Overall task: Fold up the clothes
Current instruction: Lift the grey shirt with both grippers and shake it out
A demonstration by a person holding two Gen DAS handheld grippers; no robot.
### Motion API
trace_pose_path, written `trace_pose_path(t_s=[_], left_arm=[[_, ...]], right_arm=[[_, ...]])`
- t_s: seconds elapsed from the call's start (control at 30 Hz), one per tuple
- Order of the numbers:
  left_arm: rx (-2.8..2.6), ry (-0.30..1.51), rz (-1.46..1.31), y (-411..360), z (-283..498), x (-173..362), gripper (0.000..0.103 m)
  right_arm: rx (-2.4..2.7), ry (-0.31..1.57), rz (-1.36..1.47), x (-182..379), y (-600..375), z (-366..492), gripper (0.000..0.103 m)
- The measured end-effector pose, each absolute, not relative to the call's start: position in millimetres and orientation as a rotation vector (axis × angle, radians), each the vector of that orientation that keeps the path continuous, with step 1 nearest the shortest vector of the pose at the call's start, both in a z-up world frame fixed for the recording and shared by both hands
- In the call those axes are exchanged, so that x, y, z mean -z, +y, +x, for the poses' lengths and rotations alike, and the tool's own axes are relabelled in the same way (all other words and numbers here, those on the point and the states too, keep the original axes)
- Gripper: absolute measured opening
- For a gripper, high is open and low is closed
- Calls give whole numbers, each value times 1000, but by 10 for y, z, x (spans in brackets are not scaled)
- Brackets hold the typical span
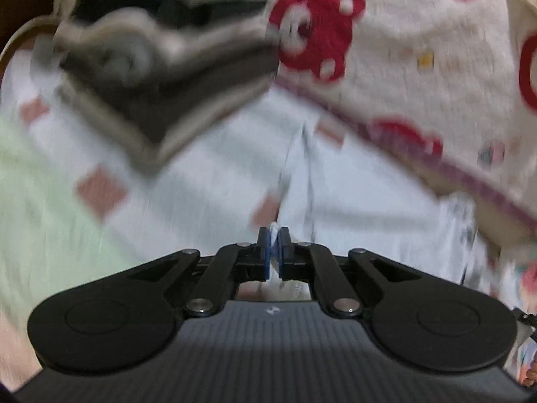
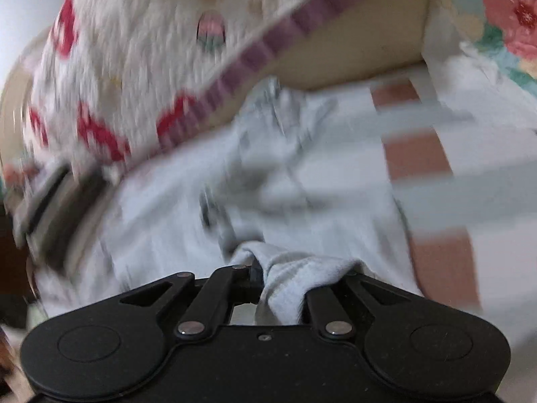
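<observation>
White bedsheet with pale grey bands and terracotta squares fills most of both views, and it spreads from 9 o'clock to the middle of the left wrist view, with a soft green patch at its 8 o'clock edge. Over it lies a fleecy cream blanket printed with red bear heads and edged with a purple-striped border; it takes up the 1 to 3 o'clock part of the left wrist view and the 10 to 12 o'clock part of the right wrist view. A floral cloth in pink and teal shows at 2 o'clock in the right wrist view. A stack of folded clothes in dark grey, black and light grey sits at 10 to 11 o'clock in the left wrist view, touching the blanket's edge; the blur hides how many pieces are in it. The task's thing, a pale blue-grey garment, lies rumpled on the bedsheet just below the blanket's border, running from the middle of the right wrist view down to 6 o'clock. The right tool is clamped on a bunched fold of this garment, which covers its fingers and hangs between its black arms. The left tool is pinched nearly closed on a thin edge of the same pale cloth between its blue pads.
</observation>
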State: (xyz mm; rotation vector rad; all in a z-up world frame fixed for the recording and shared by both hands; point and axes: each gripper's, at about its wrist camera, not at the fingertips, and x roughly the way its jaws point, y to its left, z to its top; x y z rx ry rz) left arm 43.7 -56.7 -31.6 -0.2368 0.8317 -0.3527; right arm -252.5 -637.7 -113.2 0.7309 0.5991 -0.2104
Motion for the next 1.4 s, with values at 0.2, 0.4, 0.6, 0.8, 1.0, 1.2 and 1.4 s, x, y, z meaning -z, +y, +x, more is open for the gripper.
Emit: trace_pose_path(t_s=[0.2,0.4,0.6,0.8,1.0,1.2,1.4], left_arm=[[452,489,-211,-510,602,-1088,4],[501,519,-157,-275,181,-938,4],[452,790,-145,-36,-10,39,3],[416,921,-21,-122,-99,593,3],[432,831,85,-271,-249,298,3],[448,830,35,-78,-394,60,3],[449,1002,61,-4,-454,496,3]], right_arm=[[89,269,648,-125,-6286,-2689,4],[124,235,492,-478,-5733,-3573,4],[191,446,670,643,-5346,-4009,4],[238,577,774,1339,-5313,-3985,4],[99,513,694,717,-5540,-3857,4],[-9,493,757,221,-5602,-3993,4],[79,620,794,658,-5496,-4171,5]])
